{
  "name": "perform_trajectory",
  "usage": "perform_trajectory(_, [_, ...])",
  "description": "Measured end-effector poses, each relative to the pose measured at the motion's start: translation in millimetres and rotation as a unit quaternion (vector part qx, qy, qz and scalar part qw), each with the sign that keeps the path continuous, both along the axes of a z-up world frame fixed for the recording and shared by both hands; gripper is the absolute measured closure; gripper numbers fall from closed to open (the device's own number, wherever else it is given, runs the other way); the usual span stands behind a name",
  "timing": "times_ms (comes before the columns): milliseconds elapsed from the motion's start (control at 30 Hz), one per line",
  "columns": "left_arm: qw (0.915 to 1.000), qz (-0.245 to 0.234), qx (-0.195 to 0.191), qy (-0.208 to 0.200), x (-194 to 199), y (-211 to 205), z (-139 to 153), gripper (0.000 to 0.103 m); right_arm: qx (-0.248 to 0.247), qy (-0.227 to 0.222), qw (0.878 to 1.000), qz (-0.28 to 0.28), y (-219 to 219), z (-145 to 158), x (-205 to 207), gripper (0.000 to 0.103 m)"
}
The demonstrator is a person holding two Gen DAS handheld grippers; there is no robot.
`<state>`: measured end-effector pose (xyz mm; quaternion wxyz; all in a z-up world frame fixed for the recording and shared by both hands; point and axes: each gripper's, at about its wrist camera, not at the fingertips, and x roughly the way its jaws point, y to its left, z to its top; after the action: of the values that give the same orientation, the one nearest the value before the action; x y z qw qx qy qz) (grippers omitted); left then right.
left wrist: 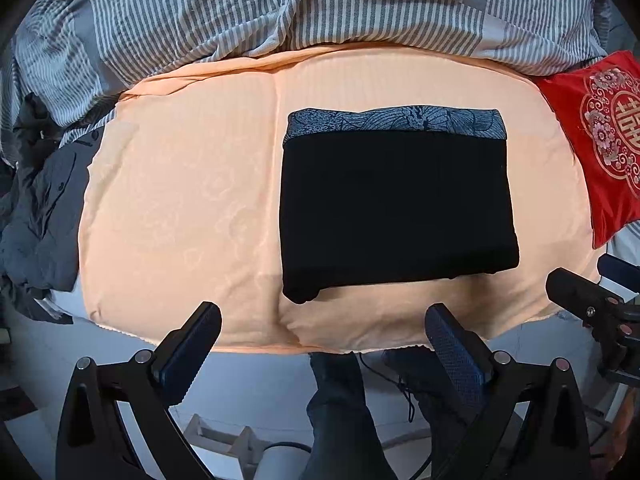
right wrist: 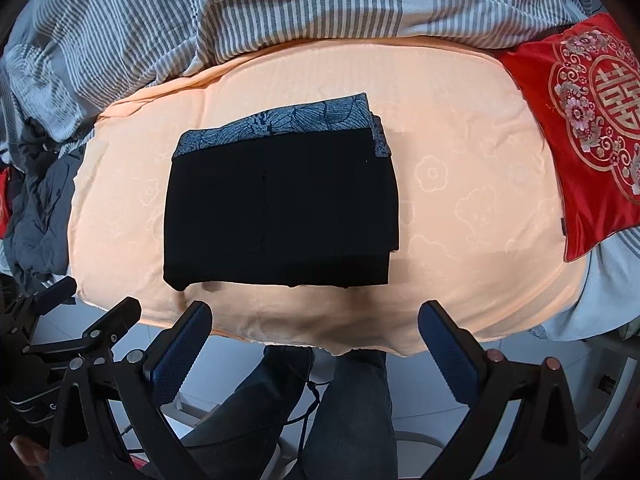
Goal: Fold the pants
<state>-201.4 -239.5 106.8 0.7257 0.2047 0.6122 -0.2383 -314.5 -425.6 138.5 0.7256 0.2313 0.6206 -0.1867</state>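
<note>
The black pants (left wrist: 396,208) lie folded into a neat rectangle on the peach bed sheet (left wrist: 180,200), with a blue-grey patterned waistband along the far edge. They also show in the right wrist view (right wrist: 280,216). My left gripper (left wrist: 322,316) is open and empty, held back over the near edge of the bed, short of the pants. My right gripper (right wrist: 316,314) is open and empty too, just short of the pants' near edge. The right gripper's body shows at the right edge of the left wrist view (left wrist: 588,304).
A striped grey duvet (left wrist: 280,8) is bunched along the far side. A red embroidered cushion (right wrist: 580,120) lies at the right. Dark grey clothing (left wrist: 44,208) is heaped at the left. The person's legs (right wrist: 320,420) and the tiled floor are below the bed edge.
</note>
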Motion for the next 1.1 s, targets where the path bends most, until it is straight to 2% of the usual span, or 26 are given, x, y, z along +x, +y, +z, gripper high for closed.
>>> perform_trajectory(1100, [0.9997,0.017,0.005,-0.015,-5.2,-2.7,4.7,0.001,0.006,-0.004,1.000,0.016,0.1,0.7,2.8,0.000])
